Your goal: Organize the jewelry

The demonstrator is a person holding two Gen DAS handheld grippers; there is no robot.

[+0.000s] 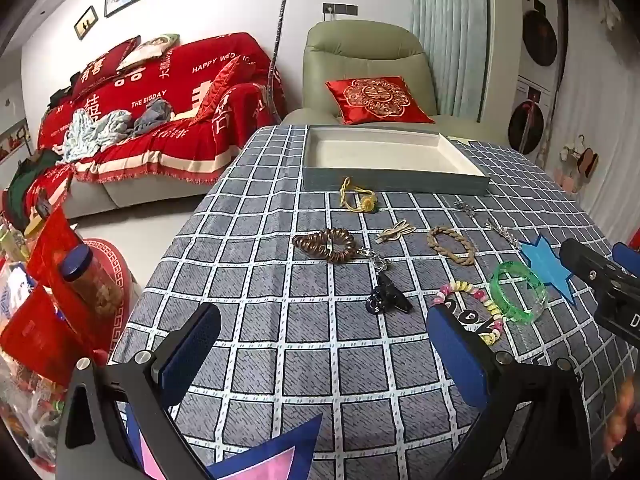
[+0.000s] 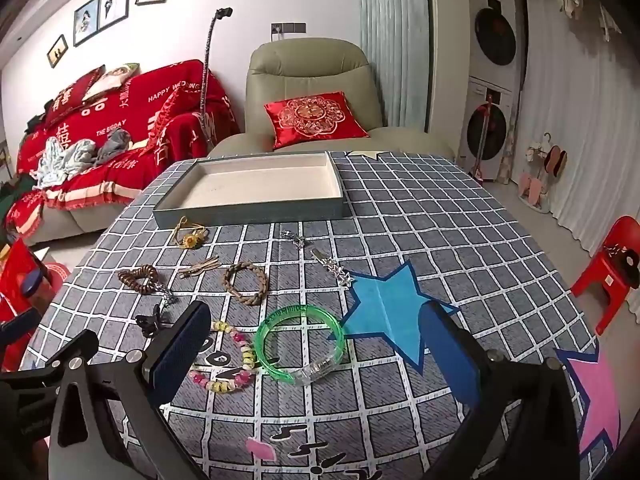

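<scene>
Both grippers, left (image 1: 320, 356) and right (image 2: 316, 356), gape above the checked tablecloth (image 2: 440, 216), empty tray (image 2: 248, 211) at twelve o'clock, red sofa (image 1: 160, 92) at ten.

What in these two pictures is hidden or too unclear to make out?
- Bead bracelet: left view, the left gripper finger covers its near side.
- Black hair clip: right view, partly behind the right gripper finger.
- Lettering on the green bangle: too small to read.
- Silver chain: left view, too small for detail.
- Pink star: cut off by the right view's edge.
</scene>
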